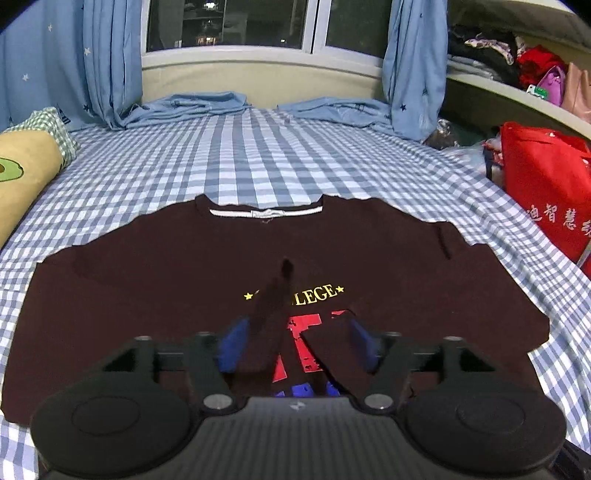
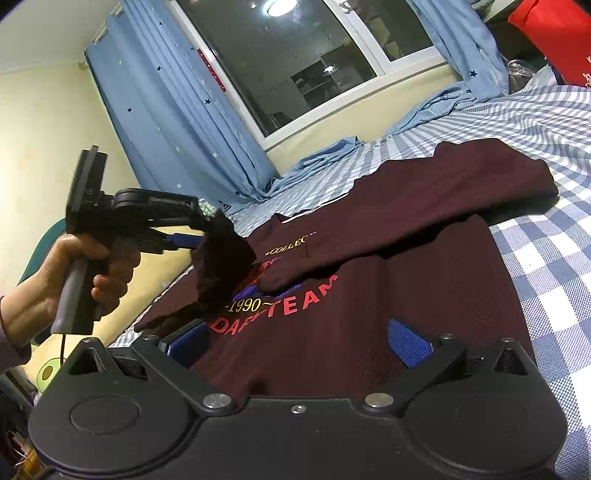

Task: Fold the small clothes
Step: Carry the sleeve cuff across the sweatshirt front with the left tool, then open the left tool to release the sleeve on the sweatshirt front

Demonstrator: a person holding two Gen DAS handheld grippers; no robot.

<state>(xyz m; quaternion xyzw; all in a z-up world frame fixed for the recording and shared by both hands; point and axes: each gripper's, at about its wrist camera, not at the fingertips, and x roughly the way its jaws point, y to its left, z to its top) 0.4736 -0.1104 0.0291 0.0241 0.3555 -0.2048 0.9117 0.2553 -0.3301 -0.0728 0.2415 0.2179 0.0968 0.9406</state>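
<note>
Maroon cloth fills both views: a sweatshirt [image 1: 147, 295] is spread front-up on a blue-and-white checked sheet [image 1: 240, 162], its collar toward the window [image 1: 229, 22]. Yellow and red lettering is printed across the chest. One sleeve [image 2: 443, 199] is already folded in across the chest, its cuff lying on the print.

The left gripper [image 1: 295, 343] is held over the print with its blue pads [image 1: 232, 345] set wide apart. The other sleeve's end [image 2: 221, 258] is seen draped between them, hanging against one pad and not pinched. In the right wrist view this gripper is gripped by a hand [image 2: 74, 280] above the sweatshirt's edge.

The right gripper [image 2: 299, 345] is held low over the hem, its fingers [image 2: 408, 345] spread wide with nothing between them; whether the pads touch the fabric cannot be told.

Blue star-patterned curtains [image 1: 107, 62] hang at either side of the window, a tan pillow [image 1: 26, 173] lies along one edge of the sheet, and a red bag [image 1: 543, 188] stands at the other.
</note>
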